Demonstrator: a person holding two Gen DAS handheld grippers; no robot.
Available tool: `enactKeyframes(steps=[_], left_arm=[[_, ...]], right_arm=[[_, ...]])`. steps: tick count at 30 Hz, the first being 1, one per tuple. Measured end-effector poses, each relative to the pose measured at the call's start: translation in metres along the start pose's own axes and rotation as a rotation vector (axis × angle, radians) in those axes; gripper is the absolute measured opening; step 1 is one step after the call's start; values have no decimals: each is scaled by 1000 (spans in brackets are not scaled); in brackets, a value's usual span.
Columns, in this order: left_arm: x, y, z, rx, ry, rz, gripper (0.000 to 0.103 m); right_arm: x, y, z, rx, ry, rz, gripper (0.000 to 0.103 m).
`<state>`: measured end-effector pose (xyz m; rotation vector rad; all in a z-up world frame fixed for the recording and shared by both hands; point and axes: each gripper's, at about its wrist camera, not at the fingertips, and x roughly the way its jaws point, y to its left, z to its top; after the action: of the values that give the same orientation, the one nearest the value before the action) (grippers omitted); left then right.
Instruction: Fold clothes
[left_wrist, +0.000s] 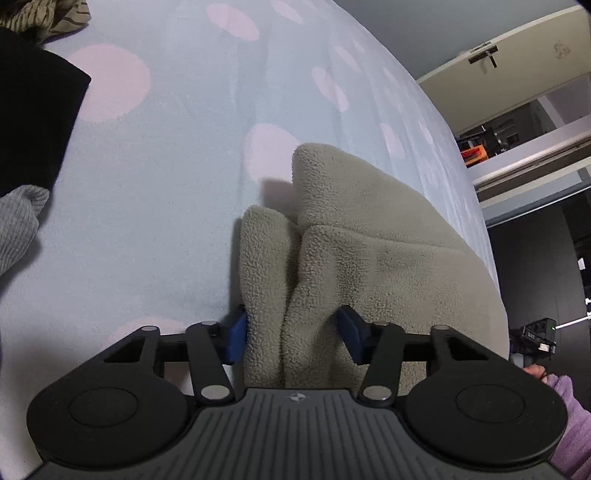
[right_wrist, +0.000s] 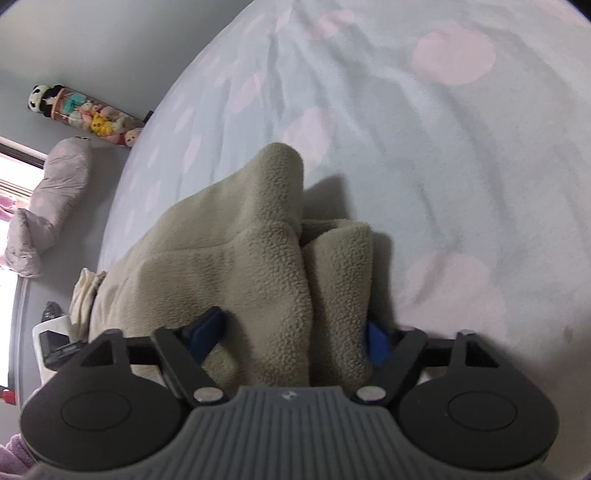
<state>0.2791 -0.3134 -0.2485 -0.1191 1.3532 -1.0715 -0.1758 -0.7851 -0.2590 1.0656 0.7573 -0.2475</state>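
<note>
In the left wrist view, the left gripper (left_wrist: 295, 332) is at the bottom centre of the frame, partly open, with a bunched fold of the beige fleece garment (left_wrist: 369, 251) between its two blue pads (left_wrist: 236, 334). Both pads touch the fleece and press into it, so the fold is clamped. The garment goes from the jaws up toward the middle and the right of the frame, and it lies on the light blue bedsheet with pink dots (left_wrist: 166, 184). At the left edge there is a black cloth (left_wrist: 33, 122), below it a grey knitted cloth (left_wrist: 18, 229), and in the upper left corner a striped cloth (left_wrist: 55, 18). At the lower right edge a purple sleeve (left_wrist: 569, 424) is seen, with a small part of the other gripper above it. A cream wardrobe (left_wrist: 524, 74) stands in the upper right.

In the right wrist view, the right gripper (right_wrist: 291, 336) is at the bottom centre, also partly open, a little wider. A thick double fold of the same fleece garment (right_wrist: 229, 266) fills the gap, and both blue pads (right_wrist: 376, 343) are pressed against it. The fleece spreads to the left and lower left of the frame on the bedsheet (right_wrist: 443, 166). At the left there is a pink pillow (right_wrist: 55, 199) and, in the upper left, a tube of plush toys (right_wrist: 88, 114).
</note>
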Motion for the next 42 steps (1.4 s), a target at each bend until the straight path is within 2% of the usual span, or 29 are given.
enactKeyframes(steps=[3, 7, 9, 10, 16, 20, 29, 35, 42], left_arm=[[-6, -8, -1, 20, -15, 17, 25], [-15, -29, -3, 71, -39, 78, 21], [-23, -37, -5, 83, -60, 89, 19], [-28, -41, -7, 90, -70, 91, 19], [-55, -67, -19, 124, -130, 95, 18], [-73, -90, -29, 146, -179, 86, 17], [-100, -150, -50, 249, -236, 65, 17], [-102, -206, -59, 317, -263, -5, 17], [-66, -288, -77, 418, -236, -117, 17]], right_arm=[[-6, 11, -6, -34, -17, 6, 49], [-18, 31, -15, -96, -55, -26, 36], [-28, 41, -19, -118, -86, -27, 27], [-34, 46, -21, -127, -103, -27, 26], [-63, 78, -38, -175, -196, -40, 25], [-86, 97, -57, -185, -278, -9, 24], [-140, 124, -97, -184, -420, 22, 23], [-202, 118, -123, -174, -518, 5, 23], [-305, 98, -161, -161, -639, -93, 23]])
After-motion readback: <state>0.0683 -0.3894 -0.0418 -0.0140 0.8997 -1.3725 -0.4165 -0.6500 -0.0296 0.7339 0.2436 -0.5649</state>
